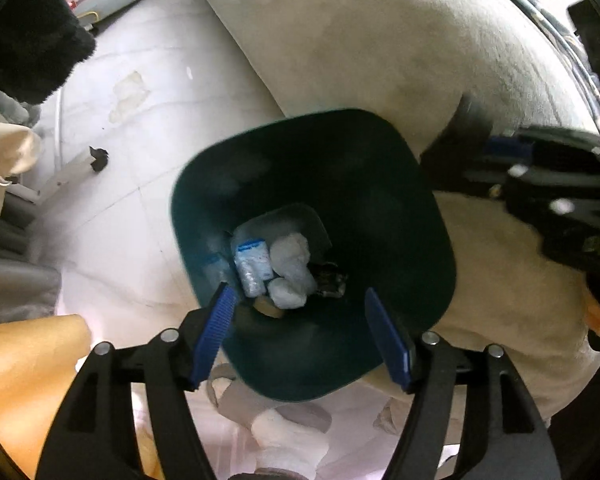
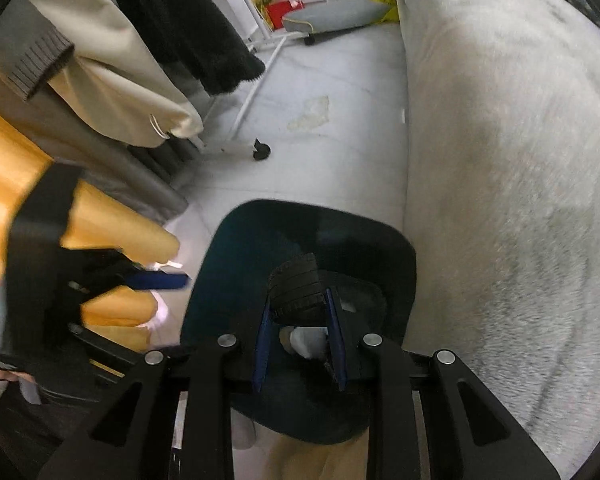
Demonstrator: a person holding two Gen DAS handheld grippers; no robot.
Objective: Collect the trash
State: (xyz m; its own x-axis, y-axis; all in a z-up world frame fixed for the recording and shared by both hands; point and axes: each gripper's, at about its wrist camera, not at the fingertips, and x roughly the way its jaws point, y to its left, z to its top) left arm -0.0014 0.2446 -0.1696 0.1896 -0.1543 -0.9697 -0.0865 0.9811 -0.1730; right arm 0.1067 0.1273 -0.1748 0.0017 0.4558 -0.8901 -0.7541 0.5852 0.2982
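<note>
We hold the left gripper (image 1: 300,336) over the dark green bin (image 1: 400,208), its fingers (image 1: 216,332) spread wide with nothing between them. Below them, at the bin's bottom, lie white crumpled wads (image 1: 290,258) and a blue-and-white packet (image 1: 252,264). The right gripper (image 2: 298,340) pinches a black ribbed piece (image 2: 298,284) above the bin's mouth; its long axis we cannot tell. The bin stands on a pale tiled floor (image 2: 340,152), touching a grey plush sofa (image 2: 500,160); clothes (image 2: 112,80) hang on a rack opposite.

Both wrist cameras look steeply down, close above the shared bin (image 1: 312,256)
</note>
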